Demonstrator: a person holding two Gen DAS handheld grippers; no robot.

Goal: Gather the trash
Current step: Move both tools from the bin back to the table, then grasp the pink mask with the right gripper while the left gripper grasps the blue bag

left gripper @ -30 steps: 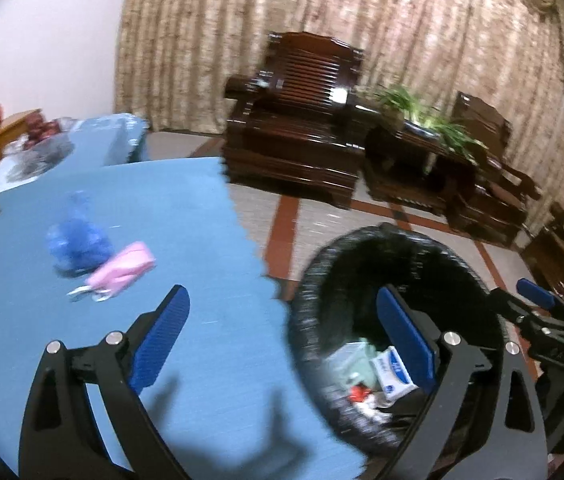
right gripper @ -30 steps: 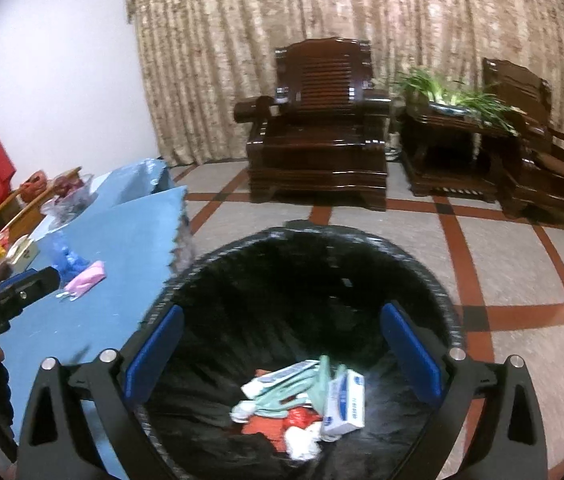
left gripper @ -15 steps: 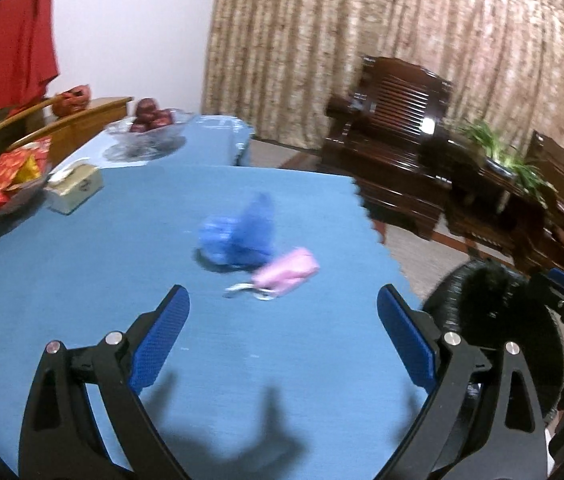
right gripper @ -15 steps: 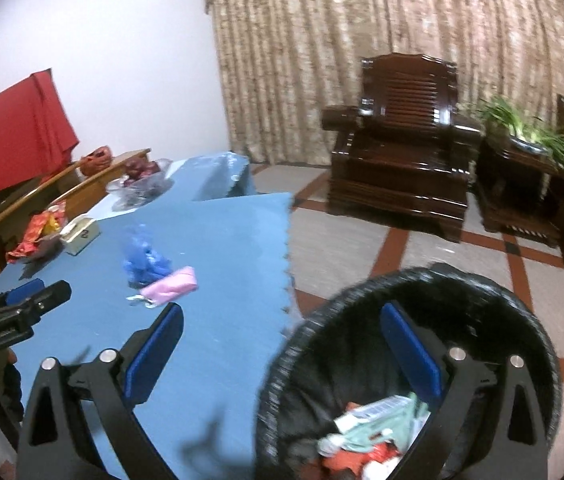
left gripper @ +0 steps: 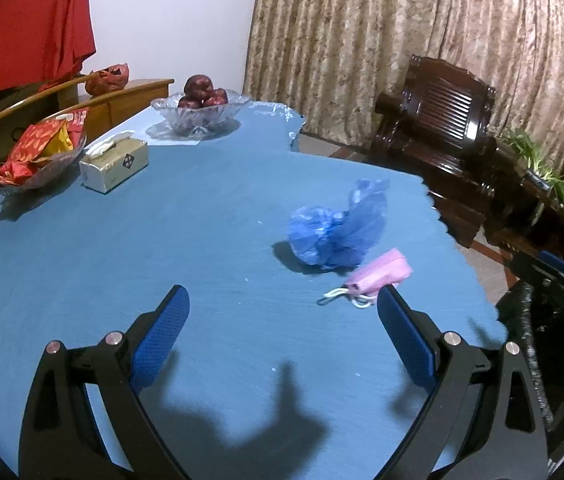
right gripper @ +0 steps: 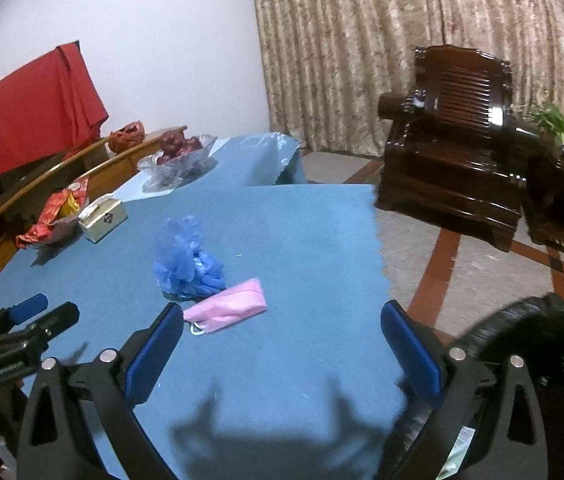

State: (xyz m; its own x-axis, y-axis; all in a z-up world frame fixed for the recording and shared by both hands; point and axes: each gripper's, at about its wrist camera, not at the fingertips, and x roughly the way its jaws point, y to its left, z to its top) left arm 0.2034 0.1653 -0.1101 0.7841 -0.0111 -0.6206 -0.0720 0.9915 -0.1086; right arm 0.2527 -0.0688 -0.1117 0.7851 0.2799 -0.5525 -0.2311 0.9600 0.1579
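Both wrist cameras have swung away from the black-lined trash bin [right gripper: 538, 332] and now face the blue tabletop [left gripper: 129, 248]; a second ago the bin with its litter filled the views.

Left tongs [left gripper: 279, 334] hang over the near part of the tabletop, spread wide and holding nothing. Right tongs [right gripper: 282, 346] are likewise spread wide and empty, with the bin's rim just beside their right finger.

Two pieces of trash lie together near the tabletop's scalloped edge: a crumpled blue plastic bag [left gripper: 336, 228] and, touching it on the near side, a folded pink face mask [left gripper: 380, 274] with white ear loops. Beyond the bag, well apart from it, stand a tissue box [left gripper: 115, 164], a dish of red snack packets [left gripper: 37, 148] and a glass bowl of red fruit [left gripper: 201, 110]; these look like things to keep.

Judged from this, one drop-off is done and the reach for the next piece is beginning. The next move calls for lowering one pair of tongs onto the mask or bag, closing low enough to catch thin, limp material.
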